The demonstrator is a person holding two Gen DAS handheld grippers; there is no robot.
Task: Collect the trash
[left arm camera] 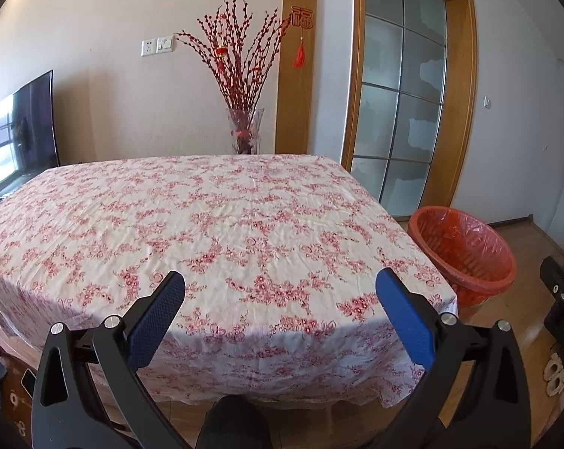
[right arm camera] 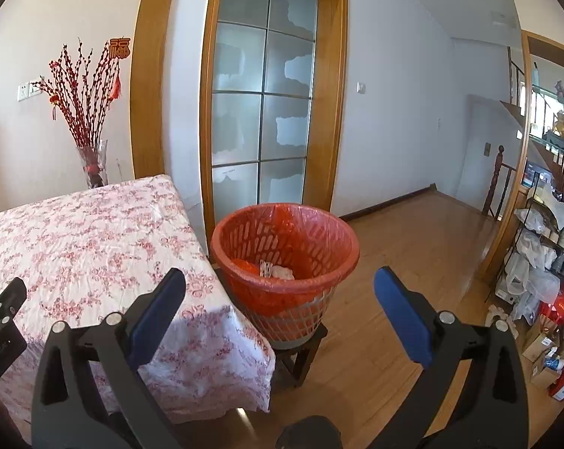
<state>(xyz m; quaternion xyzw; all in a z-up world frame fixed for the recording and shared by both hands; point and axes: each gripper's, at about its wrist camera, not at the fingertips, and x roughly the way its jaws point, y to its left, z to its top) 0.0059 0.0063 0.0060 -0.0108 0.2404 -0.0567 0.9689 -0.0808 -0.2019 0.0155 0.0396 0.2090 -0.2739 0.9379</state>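
Note:
An orange trash basket (right arm camera: 285, 258) lined with an orange bag stands on a small dark stool at the table's right corner; it also shows in the left wrist view (left arm camera: 465, 250). Crumpled white and orange trash (right arm camera: 274, 270) lies inside it. My right gripper (right arm camera: 280, 284) is open and empty, held in front of the basket. My left gripper (left arm camera: 280, 286) is open and empty over the near edge of the table with the floral cloth (left arm camera: 207, 224). I see no loose trash on the cloth.
A vase of red branches (left arm camera: 244, 127) stands behind the table. A TV (left arm camera: 20, 134) is at the left. A frosted glass door (right arm camera: 263, 112) is behind the basket. A cluttered shelf (right arm camera: 543, 280) stands at the right on the wooden floor.

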